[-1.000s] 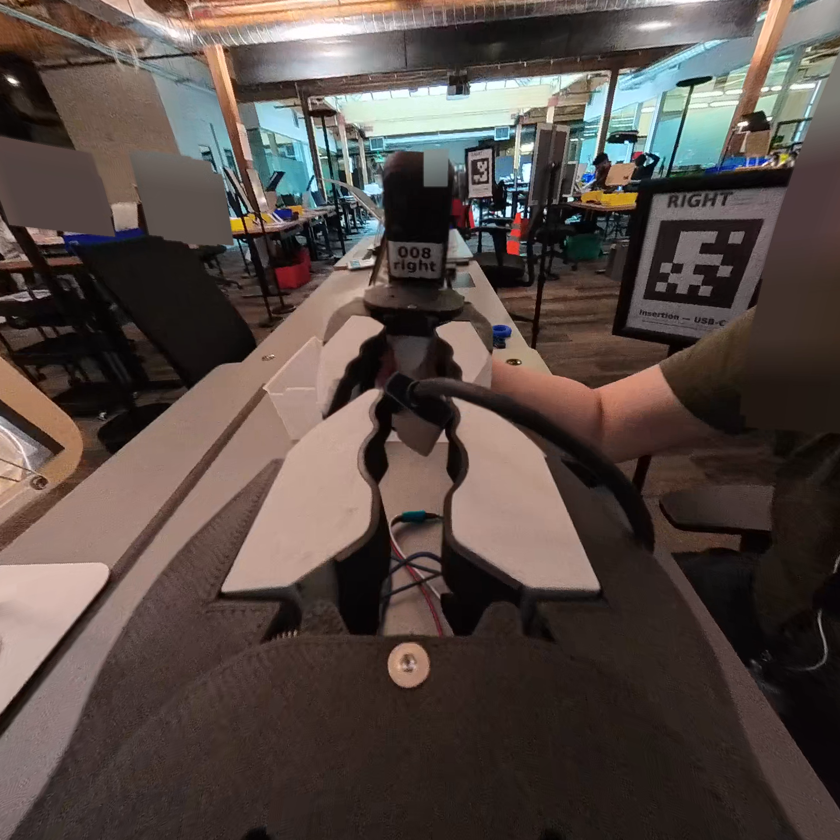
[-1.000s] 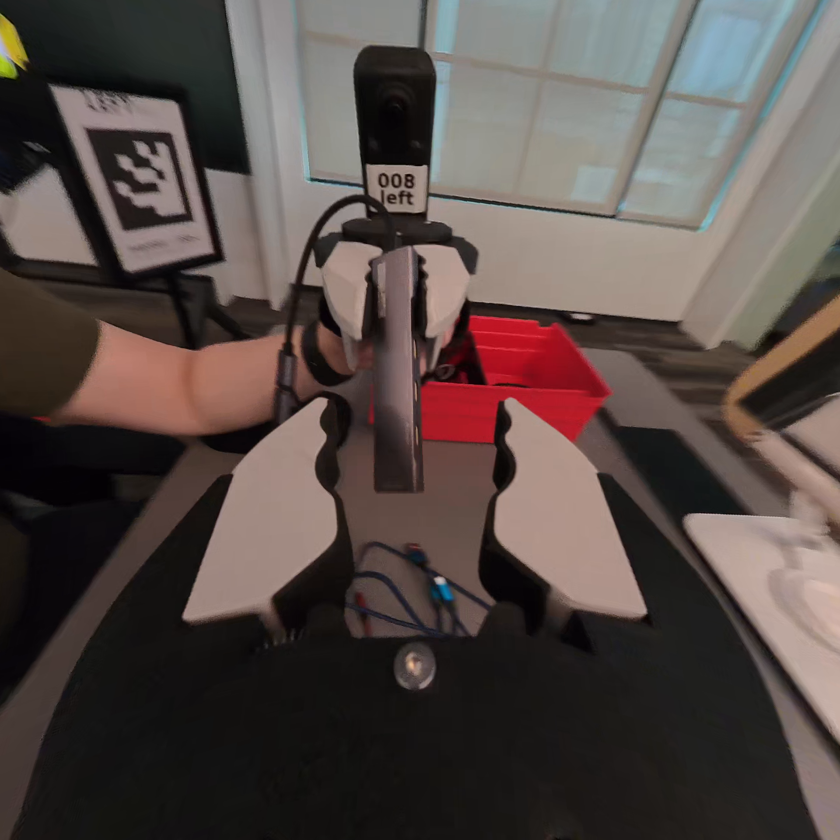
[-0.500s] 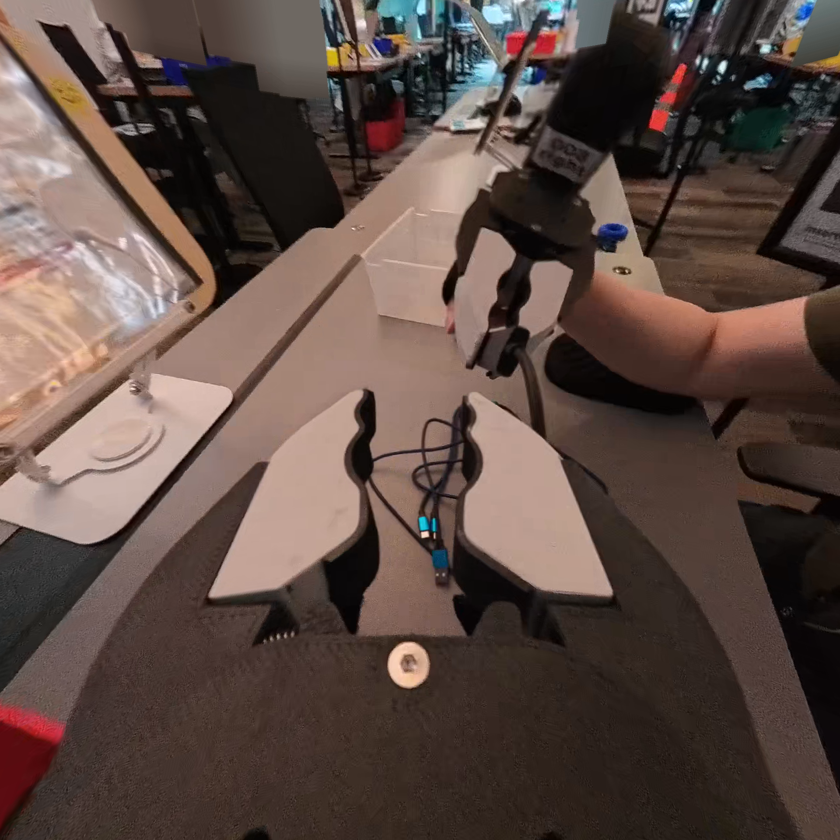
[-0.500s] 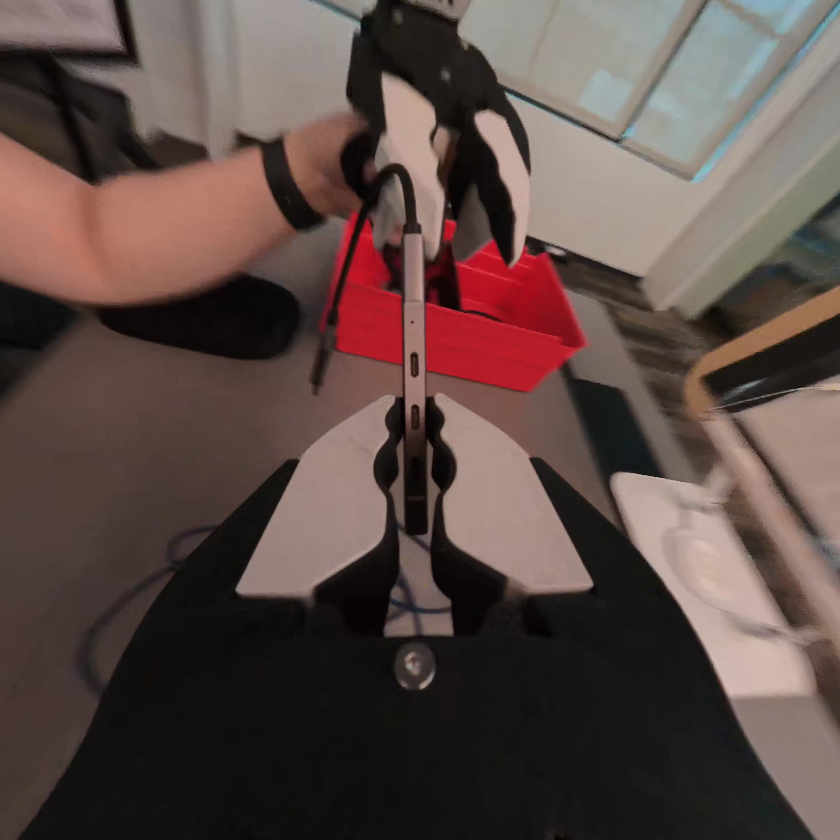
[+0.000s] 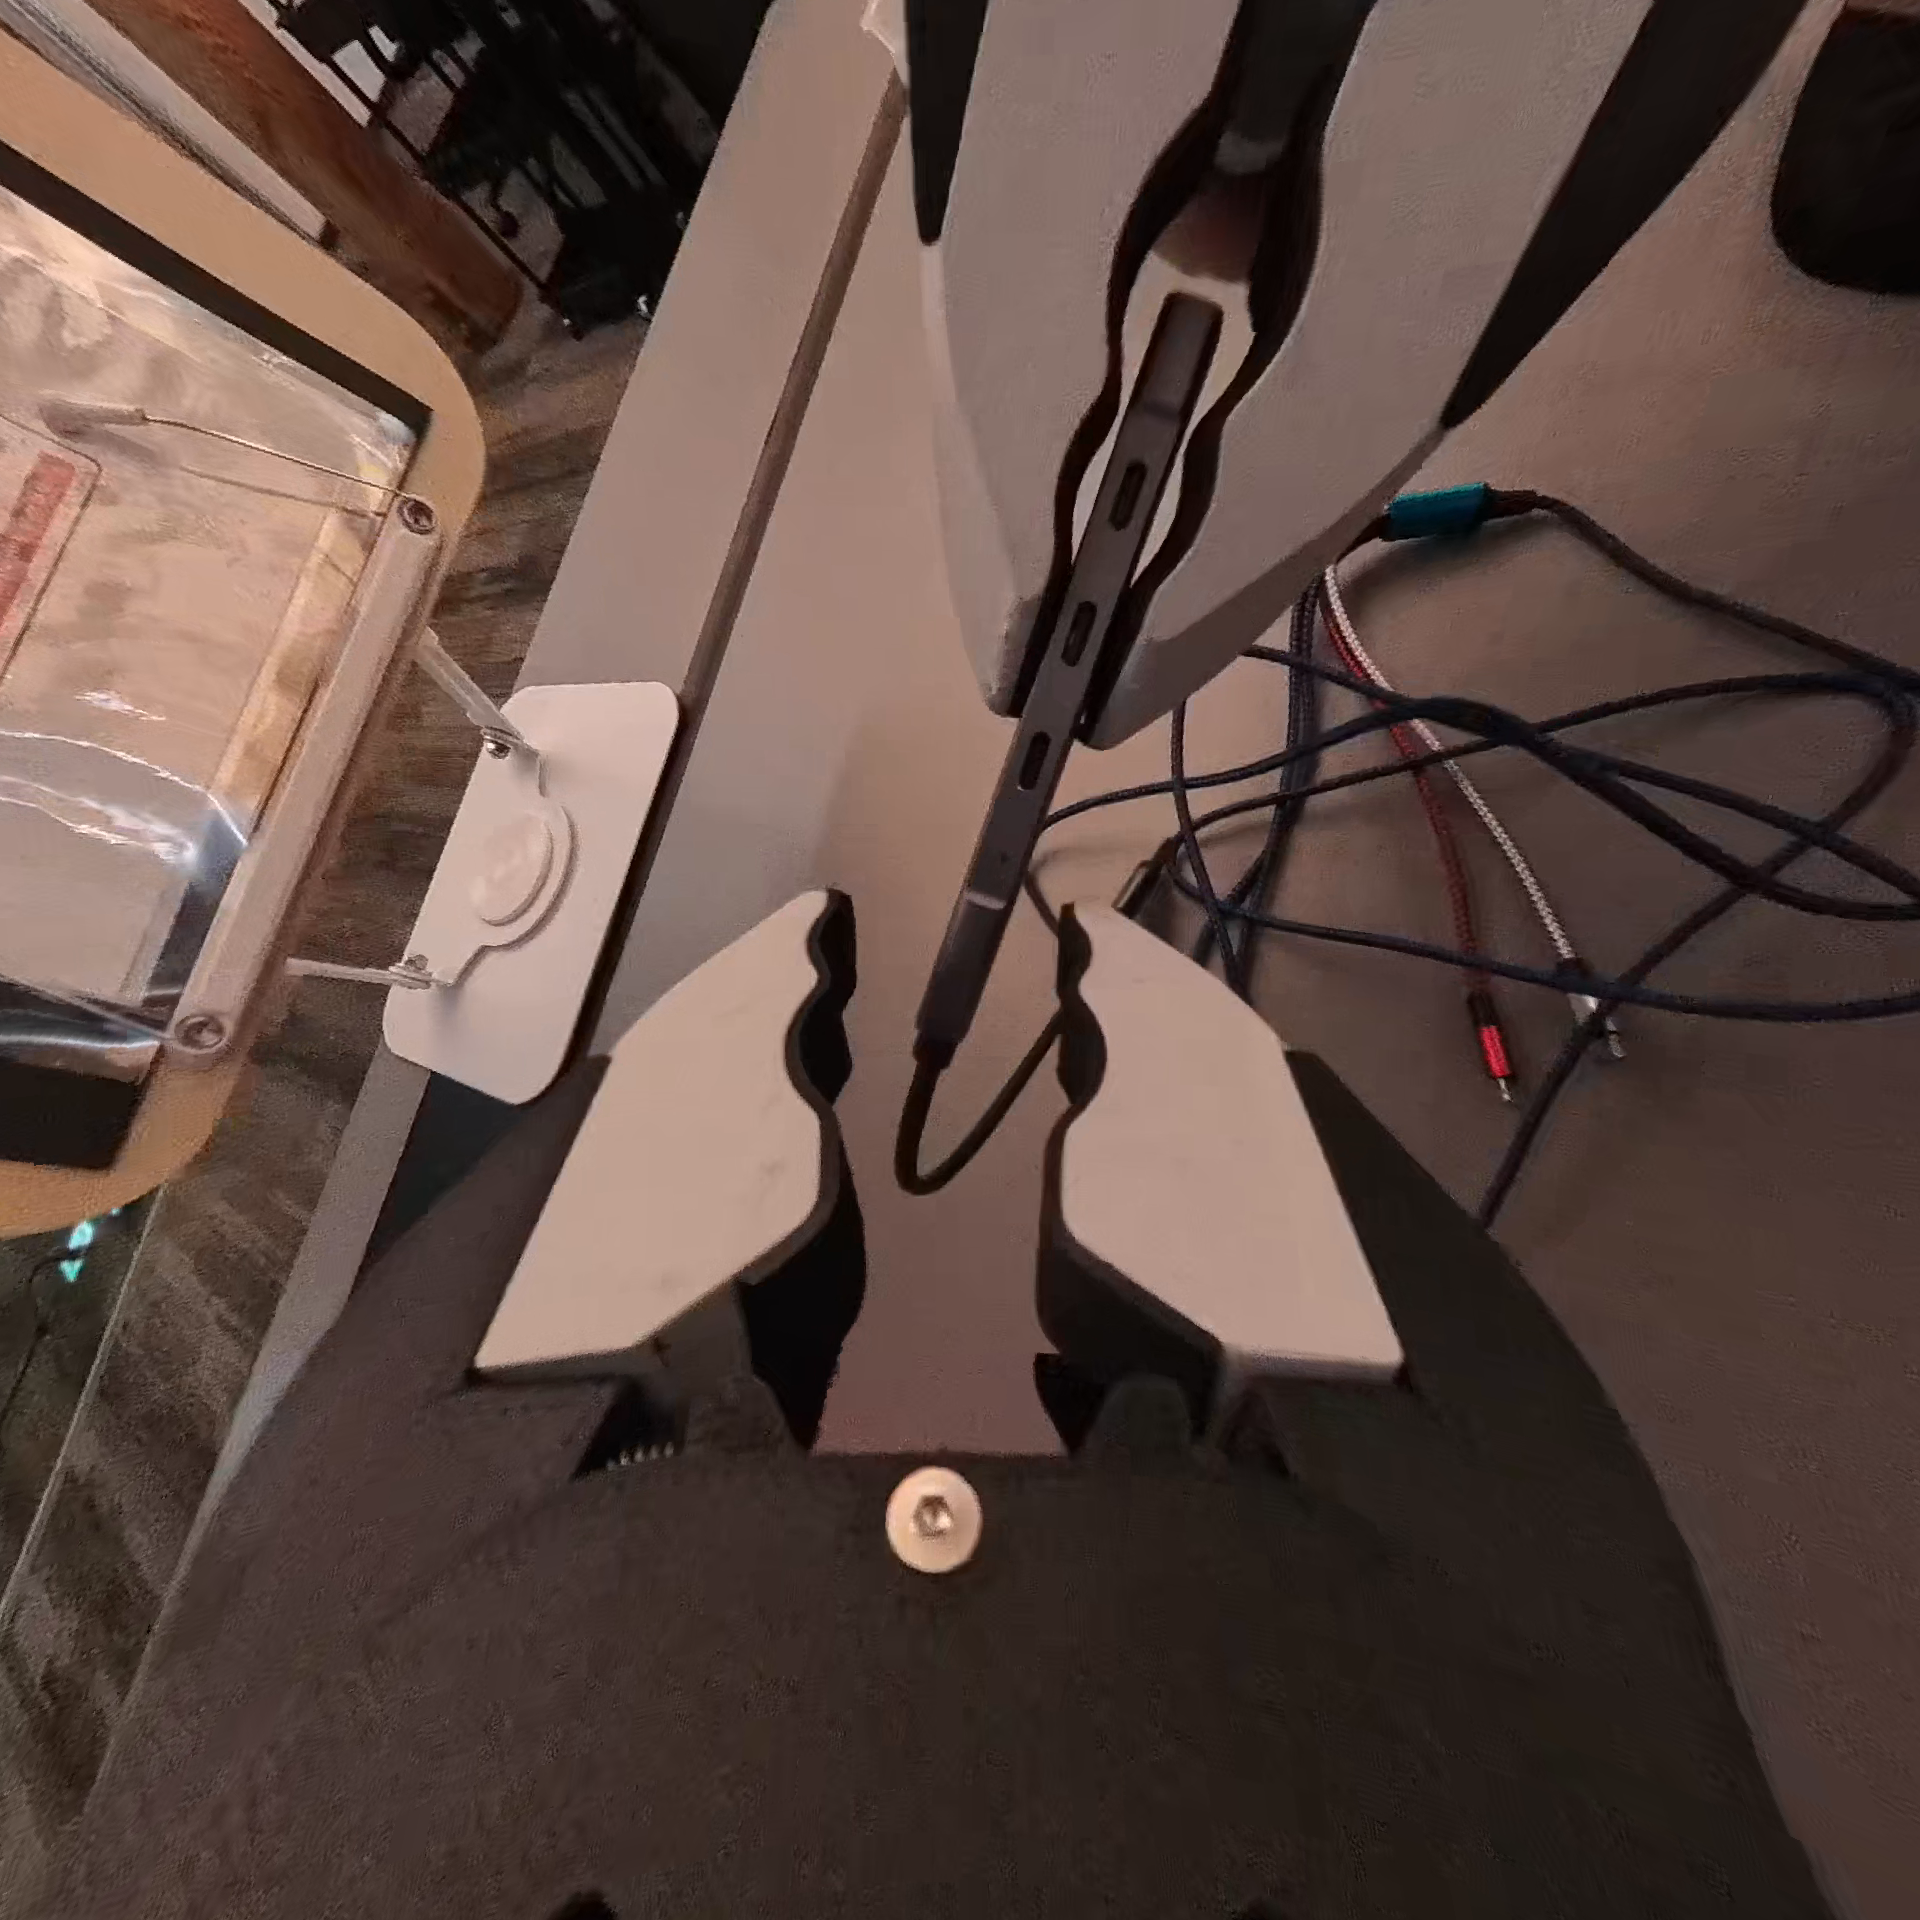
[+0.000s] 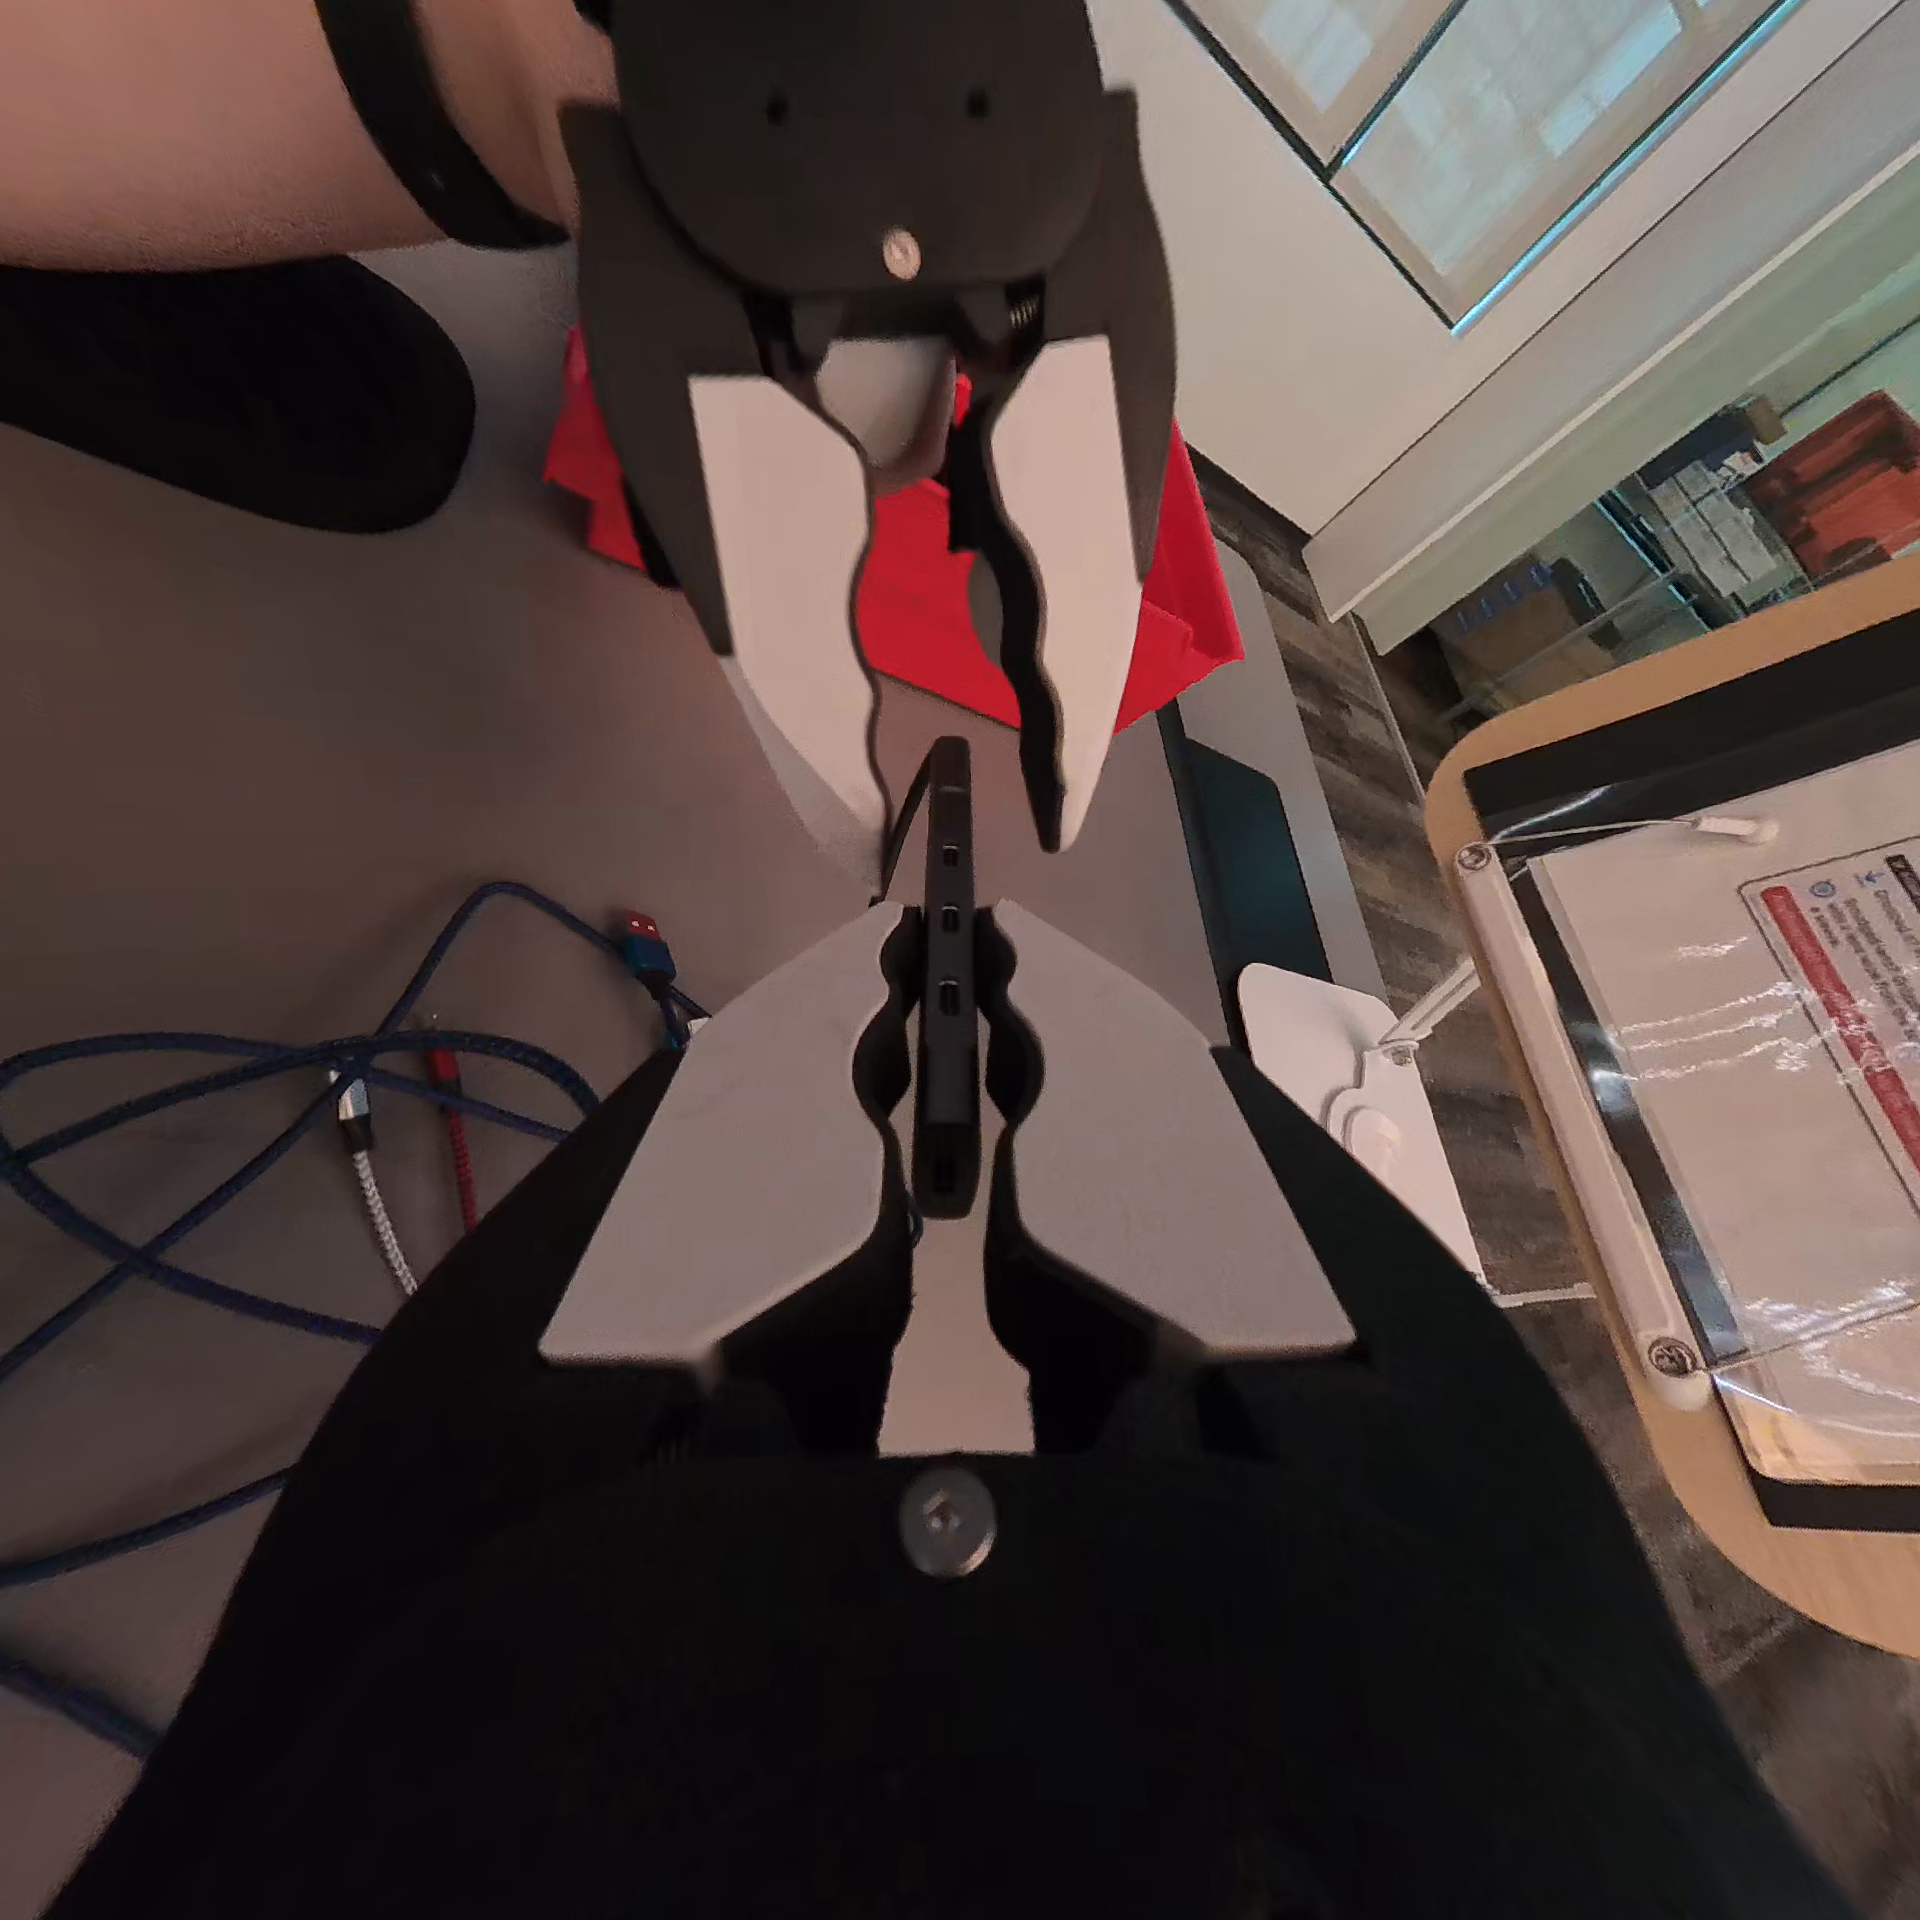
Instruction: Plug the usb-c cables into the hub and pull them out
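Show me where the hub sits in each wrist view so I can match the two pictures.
Left wrist view: the hub runs diagonally through upper centre, clamped in the right tool, its end reaching between the open left tool fingers.
Right wrist view: the hub stands vertically at centre, pinched in the right tool.
Shared landmark: the red-and-white braided cable on the table.

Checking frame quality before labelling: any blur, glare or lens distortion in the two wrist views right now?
Left wrist view: fisheye bends the table edge; the hub and cables are sharp, and glare streaks the plastic-covered board at left. Right wrist view: the hub is sharp but dark, the forearm at top is softly blurred, and reflections streak the plastic-covered board at right.
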The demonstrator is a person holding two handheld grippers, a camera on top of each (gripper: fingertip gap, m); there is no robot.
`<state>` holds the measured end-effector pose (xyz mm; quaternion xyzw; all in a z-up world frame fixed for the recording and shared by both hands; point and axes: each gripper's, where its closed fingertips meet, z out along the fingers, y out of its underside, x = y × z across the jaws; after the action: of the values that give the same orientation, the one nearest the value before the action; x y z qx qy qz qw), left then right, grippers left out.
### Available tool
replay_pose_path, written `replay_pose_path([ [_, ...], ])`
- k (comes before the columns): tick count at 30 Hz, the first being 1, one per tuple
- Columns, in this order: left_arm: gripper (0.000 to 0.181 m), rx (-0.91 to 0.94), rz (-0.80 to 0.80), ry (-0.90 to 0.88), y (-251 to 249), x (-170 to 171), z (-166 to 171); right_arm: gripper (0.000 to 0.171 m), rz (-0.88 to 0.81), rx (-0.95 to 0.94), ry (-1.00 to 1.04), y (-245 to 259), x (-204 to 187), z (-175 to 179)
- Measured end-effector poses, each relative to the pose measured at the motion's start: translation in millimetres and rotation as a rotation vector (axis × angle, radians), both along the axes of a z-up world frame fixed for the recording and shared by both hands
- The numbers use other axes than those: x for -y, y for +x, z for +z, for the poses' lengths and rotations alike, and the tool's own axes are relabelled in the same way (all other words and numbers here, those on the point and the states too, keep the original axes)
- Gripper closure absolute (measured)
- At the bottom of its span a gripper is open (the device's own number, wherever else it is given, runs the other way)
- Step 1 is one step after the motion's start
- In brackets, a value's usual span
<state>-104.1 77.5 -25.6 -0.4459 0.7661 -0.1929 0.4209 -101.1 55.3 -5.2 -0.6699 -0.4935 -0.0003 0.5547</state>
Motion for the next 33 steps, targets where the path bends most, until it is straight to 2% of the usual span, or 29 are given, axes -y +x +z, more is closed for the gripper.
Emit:
replay_pose_path([
  [2, 0.153, -0.006, -0.008, 0.003, 5, 0, -8, 0.161, 0.015, -0.011, 0.010, 1, 1, 0],
  [3, 0.168, -0.014, -0.012, 0.023, 7, -1, -13, 0.161, 0.020, -0.017, 0.004, 2, 1, -1],
  [6, 0.170, -0.073, -0.012, 0.050, 5, -3, -22, 0.160, 0.009, -0.012, -0.027, 8, -2, -10],
  [10, 0.171, -0.154, 0.136, 0.146, -9, -37, -25, 0.149, -0.116, 0.046, -0.009, 36, -14, -16],
  [13, 0.173, -0.203, 0.312, 0.265, -27, -74, -22, 0.158, -0.096, 0.010, -0.098, 41, -9, -26],
  [16, 0.173, -0.277, 0.405, 0.368, -40, -93, -25, 0.163, -0.038, 0.010, -0.250, 28, -2, -48],
  [23, 0.173, -0.303, 0.419, 0.368, -42, -98, -32, 0.158, 0.091, -0.018, -0.355, -29, -3, -80],
  [33, 0.173, -0.517, 0.391, 0.403, -48, -101, -80, 0.153, 0.004, 0.040, -0.534, -1, -6, -125],
])
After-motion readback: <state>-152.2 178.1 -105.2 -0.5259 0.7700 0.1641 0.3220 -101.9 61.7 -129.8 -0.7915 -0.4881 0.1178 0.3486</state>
